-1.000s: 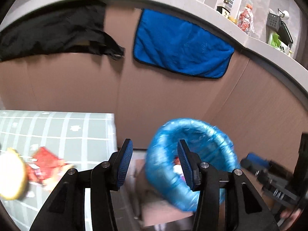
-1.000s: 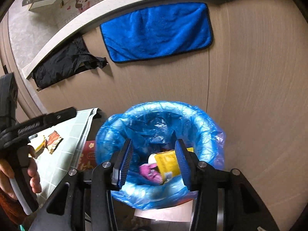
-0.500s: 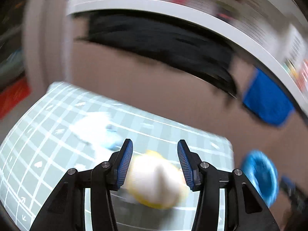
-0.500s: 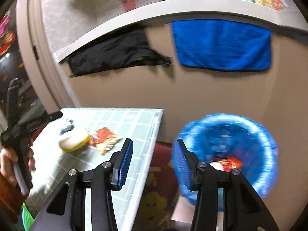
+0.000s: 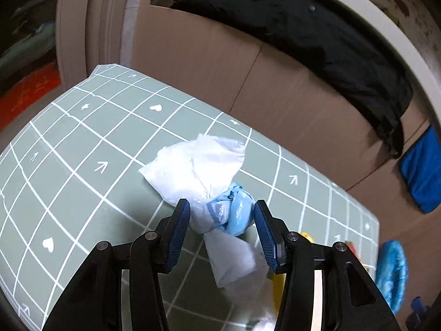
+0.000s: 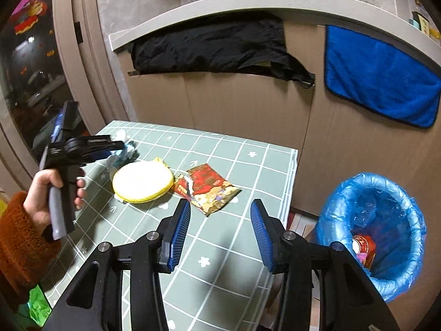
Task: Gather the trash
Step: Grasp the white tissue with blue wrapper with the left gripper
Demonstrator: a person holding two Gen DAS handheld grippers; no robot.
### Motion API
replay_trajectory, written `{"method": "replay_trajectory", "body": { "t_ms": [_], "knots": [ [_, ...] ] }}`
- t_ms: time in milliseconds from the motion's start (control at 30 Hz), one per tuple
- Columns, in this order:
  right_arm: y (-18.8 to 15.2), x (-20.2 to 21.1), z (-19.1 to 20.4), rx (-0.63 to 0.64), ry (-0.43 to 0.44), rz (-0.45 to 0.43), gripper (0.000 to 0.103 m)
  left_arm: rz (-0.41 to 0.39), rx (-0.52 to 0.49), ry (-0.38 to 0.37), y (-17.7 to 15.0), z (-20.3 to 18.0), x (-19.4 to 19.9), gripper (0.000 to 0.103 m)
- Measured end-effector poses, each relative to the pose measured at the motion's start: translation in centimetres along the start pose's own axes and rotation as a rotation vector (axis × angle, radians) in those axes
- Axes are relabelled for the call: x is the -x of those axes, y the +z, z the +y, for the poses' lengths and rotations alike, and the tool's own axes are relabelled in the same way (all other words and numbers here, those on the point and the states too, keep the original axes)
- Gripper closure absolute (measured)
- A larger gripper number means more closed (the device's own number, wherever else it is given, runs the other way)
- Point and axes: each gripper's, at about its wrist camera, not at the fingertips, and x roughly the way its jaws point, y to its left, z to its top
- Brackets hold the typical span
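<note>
On the green checked table (image 5: 82, 143) lies a crumpled white tissue (image 5: 198, 165) with a light-blue wad (image 5: 237, 212) wrapped into it. My left gripper (image 5: 222, 231) hovers just over it, open, and the wad shows between the blue pads without being pressed. The right wrist view has that left gripper (image 6: 121, 144) at the table's far left, by the tissue (image 6: 124, 154). My right gripper (image 6: 220, 229) is open and empty above the table's near side. Ahead of it lie a red snack wrapper (image 6: 209, 190) and a round white, yellow-rimmed piece (image 6: 143, 182). The blue-lined bin (image 6: 372, 234) stands right of the table.
A hand in an orange fuzzy sleeve (image 6: 22, 237) holds the left gripper. A black cloth (image 6: 215, 47) and a blue towel (image 6: 377, 82) hang on the brown panel behind. The bin holds a red carton (image 6: 363, 248). The table's right edge (image 6: 292, 182) drops off toward the bin.
Both views swung left from the bin to the table. The left gripper passed the yellow-rimmed piece and came down over the white tissue. Neither gripper's jaws changed.
</note>
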Motion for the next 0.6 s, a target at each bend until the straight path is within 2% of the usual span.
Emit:
{"method": "replay_trajectory", "body": {
  "t_ms": [167, 233, 400, 500, 600],
  "knots": [
    [0.1, -0.5, 1.6, 0.044, 0.010, 0.019, 0.060, -0.012, -0.013, -0.010, -0.3, 0.6, 1.0, 0.062],
    [0.1, -0.9, 2.4, 0.069, 0.011, 0.032, 0.060, -0.004, -0.028, -0.046, -0.5, 1.2, 2.0, 0.064],
    [0.3, -2.5, 4.2, 0.088, 0.050, 0.069, 0.060, -0.036, -0.046, -0.106, -1.5, 3.3, 6.5, 0.064],
    [0.5, -3.4, 5.8, 0.126, 0.076, 0.077, 0.060, -0.082, -0.067, -0.110, -2.3, 4.7, 9.8, 0.064],
    [0.6, -4.1, 7.8, 0.218, 0.045, 0.066, 0.061, -0.108, -0.085, -0.106, -3.4, 6.0, 12.1, 0.064]
  ]
}}
